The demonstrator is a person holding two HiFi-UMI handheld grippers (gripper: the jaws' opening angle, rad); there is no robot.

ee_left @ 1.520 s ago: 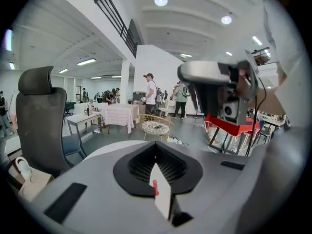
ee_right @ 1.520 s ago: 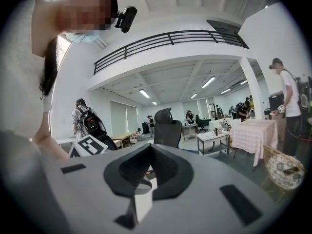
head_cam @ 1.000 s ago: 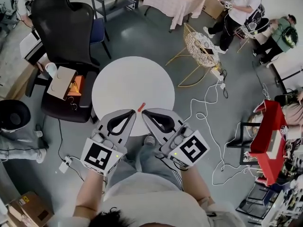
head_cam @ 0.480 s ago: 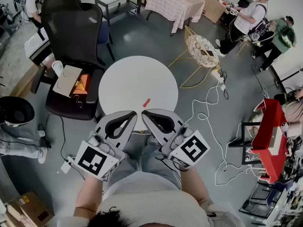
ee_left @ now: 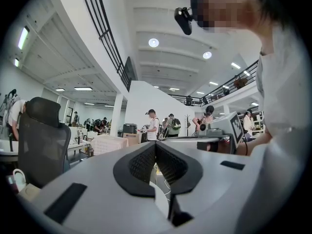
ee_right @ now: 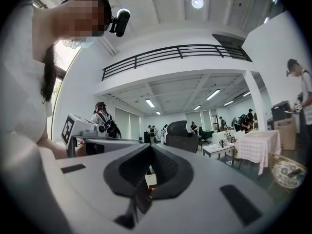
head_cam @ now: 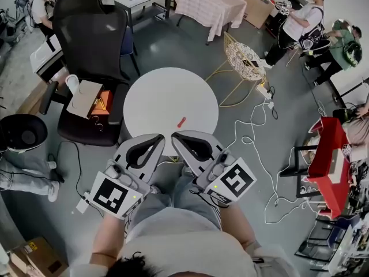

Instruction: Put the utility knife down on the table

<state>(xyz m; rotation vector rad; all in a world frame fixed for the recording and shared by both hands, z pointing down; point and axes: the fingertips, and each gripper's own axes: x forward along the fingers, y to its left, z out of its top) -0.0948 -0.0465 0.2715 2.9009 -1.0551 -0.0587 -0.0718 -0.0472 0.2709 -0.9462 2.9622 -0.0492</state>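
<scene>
The utility knife [head_cam: 181,121], small and red, lies by itself on the round white table [head_cam: 167,94], in its near right part. My left gripper [head_cam: 162,137] and right gripper [head_cam: 173,137] hover side by side over the table's near edge, tips close together and a short way short of the knife. Both are shut with nothing between the jaws. In the left gripper view the left gripper [ee_left: 156,145] shows its dark pads meeting at the tip. The right gripper [ee_right: 150,147] looks the same in the right gripper view. The knife cannot be made out in either gripper view.
A black office chair [head_cam: 92,33] stands left of the table with a cardboard box [head_cam: 84,97] on its seat. A gold wire stool [head_cam: 245,59] and white cables [head_cam: 253,131] lie to the right. A red cart [head_cam: 328,160] is at far right. People stand at the back.
Both grippers have drawn back a little toward me, so the gap to the knife has grown. The knife stays where it lay on the table. Both stay shut.
</scene>
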